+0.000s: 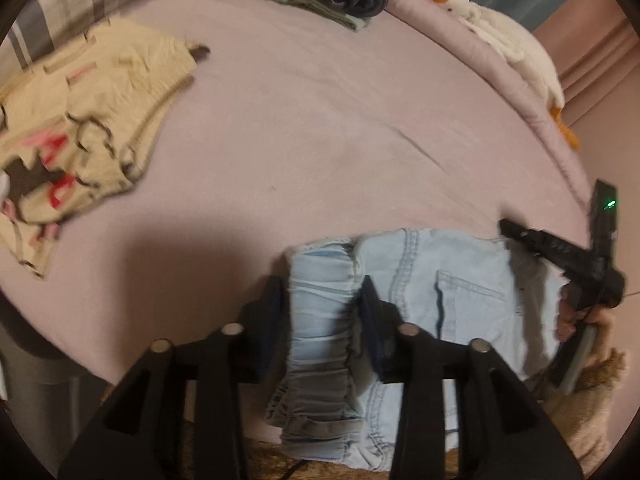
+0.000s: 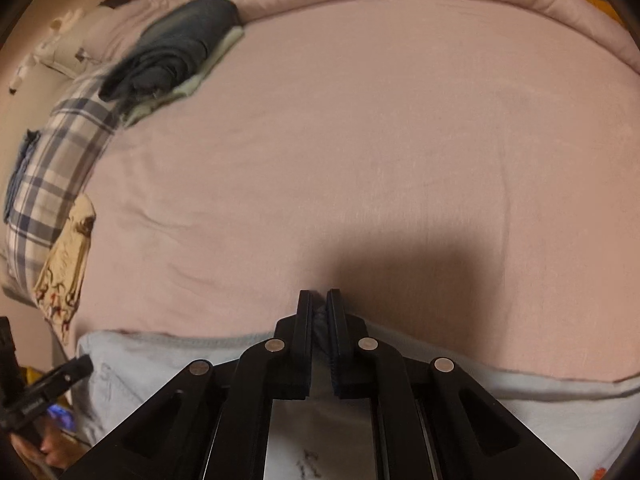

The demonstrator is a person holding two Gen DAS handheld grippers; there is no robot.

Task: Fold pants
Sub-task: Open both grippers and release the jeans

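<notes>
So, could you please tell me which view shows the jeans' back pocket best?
The left wrist view: the pocket lies unobstructed on the jeans, stitching clear, beside the left gripper. The right wrist view shows only pale denim behind the right gripper, no pocket discernible.

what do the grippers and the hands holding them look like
Both grippers, left and right, are matte black plastic with flat fingers, triangular cut-outs and round silver pins. From the left camera, the right one shows a green light and thin cable. The hand holding it is bare, with a fuzzy tan sleeve.
</notes>
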